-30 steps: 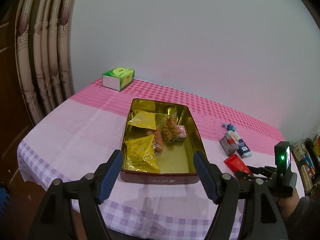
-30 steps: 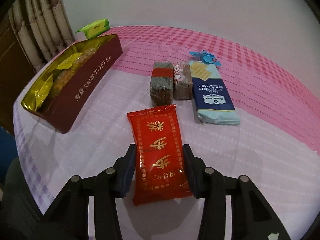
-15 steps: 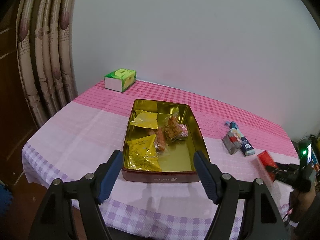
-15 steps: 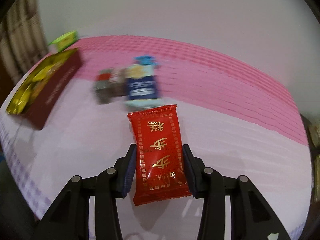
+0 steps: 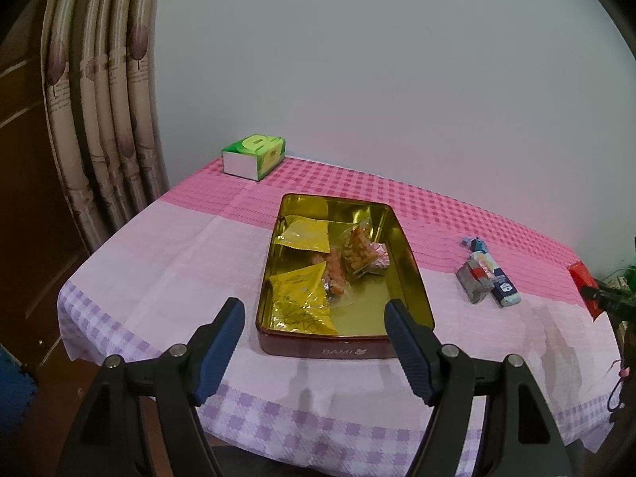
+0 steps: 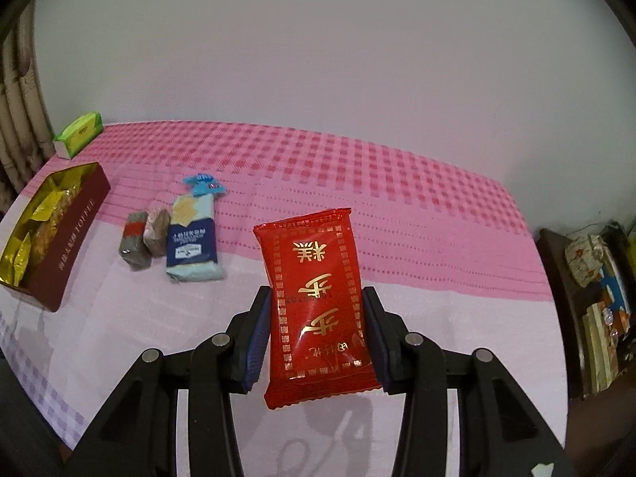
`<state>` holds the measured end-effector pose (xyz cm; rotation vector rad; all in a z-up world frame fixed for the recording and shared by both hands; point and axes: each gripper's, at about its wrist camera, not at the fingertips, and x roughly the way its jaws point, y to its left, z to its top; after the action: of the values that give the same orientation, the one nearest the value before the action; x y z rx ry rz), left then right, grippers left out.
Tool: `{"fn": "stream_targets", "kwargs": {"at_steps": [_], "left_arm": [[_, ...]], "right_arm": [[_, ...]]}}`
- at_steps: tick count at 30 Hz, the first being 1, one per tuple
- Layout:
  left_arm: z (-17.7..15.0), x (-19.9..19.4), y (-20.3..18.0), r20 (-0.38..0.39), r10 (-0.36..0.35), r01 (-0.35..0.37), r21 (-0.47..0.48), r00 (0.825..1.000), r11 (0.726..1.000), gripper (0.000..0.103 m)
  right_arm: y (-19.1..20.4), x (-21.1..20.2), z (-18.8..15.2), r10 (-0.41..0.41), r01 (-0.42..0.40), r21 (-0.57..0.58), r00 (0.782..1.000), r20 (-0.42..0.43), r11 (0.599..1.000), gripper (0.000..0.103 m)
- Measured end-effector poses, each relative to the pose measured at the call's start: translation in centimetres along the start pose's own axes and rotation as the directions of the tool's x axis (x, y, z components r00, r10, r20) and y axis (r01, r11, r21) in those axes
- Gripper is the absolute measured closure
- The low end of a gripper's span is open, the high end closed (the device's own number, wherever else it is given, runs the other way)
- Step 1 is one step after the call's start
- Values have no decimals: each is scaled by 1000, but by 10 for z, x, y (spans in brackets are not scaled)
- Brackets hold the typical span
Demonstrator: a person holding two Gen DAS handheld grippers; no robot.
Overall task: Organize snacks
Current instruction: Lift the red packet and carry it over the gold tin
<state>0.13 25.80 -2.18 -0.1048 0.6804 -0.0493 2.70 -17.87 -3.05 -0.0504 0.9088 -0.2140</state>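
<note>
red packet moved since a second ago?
Yes. The red packet, clamped in the right gripper, has lifted off the tablecloth and away from the tin, rightward.

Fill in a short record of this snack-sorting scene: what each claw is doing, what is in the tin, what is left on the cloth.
right claw: shut on red packet, lifted clear of the cloth
left claw: open, empty, in front of the tin
in tin: two yellow packets, clear bags of orange snacks
on cloth: blue cracker pack, two brown bars, small blue candy
far corner: green box
</note>
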Motion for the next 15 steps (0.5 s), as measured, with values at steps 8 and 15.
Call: {"fn": "stream_targets", "kwargs": {"at_steps": [8, 15], "left_arm": [[-1, 0, -1, -3, 11, -11, 7, 1000, 1000, 29], [-2, -4, -5, 8, 6, -7, 26, 1000, 1000, 29]], "right_arm": [[9, -42, 30, 11, -11, -12, 998, 62, 1000, 62], [18, -71, 46, 11, -7, -41, 995, 98, 999, 62]]}}
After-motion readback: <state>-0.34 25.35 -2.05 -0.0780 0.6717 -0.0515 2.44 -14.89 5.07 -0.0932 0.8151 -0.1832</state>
